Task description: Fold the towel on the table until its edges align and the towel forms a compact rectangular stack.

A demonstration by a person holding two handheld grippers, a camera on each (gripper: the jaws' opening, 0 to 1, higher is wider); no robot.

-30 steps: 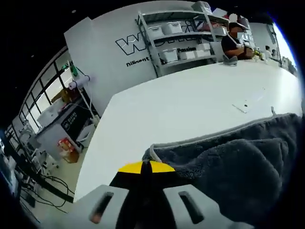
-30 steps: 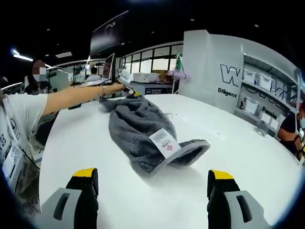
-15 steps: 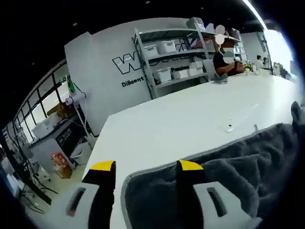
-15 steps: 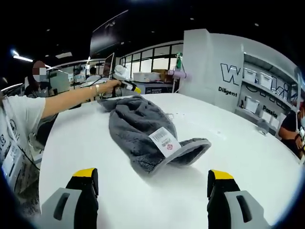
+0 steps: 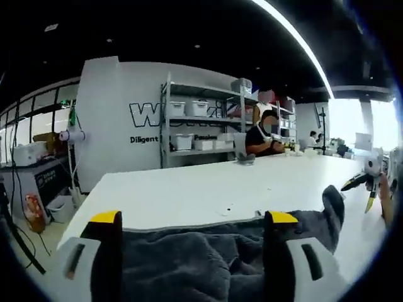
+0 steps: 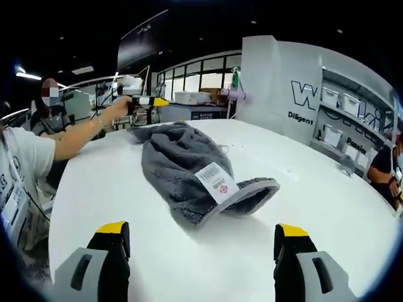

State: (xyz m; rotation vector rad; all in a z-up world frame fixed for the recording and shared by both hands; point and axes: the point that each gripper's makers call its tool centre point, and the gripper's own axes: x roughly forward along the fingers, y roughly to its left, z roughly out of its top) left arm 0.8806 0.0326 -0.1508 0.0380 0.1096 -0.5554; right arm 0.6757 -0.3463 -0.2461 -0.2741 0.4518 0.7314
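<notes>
Grey towel (image 6: 189, 173) is lying crumpled in a long heap on the white table (image 6: 327, 207), white care label (image 6: 216, 181) facing up near its closer end, that end folded over with a pale hem showing. In the right gripper view the towel is sitting well ahead of the right gripper (image 6: 200, 242), roughly centred between the two yellow-tipped jaws but not touching either; jaws are standing spread wide with bare tabletop between them. The left gripper (image 6: 148, 100) is showing at the towel's far end, held in the person's hand (image 6: 116, 108), hovering just above the cloth; can't tell contact from there. In the left gripper view the towel (image 5: 208, 264) is bunching right between the left gripper's (image 5: 192, 219) jaws, filling the gap low down and spilling past the right-side jaw, one fold poking up (image 5: 332, 204). Jaws are standing spread, nothing pinched; whether the cloth is touching them can't be told. Beyond: shelving rack (image 5: 201, 129) with white bins against the lettered wall, a seated person (image 5: 261, 135) at the table's far end.
</notes>
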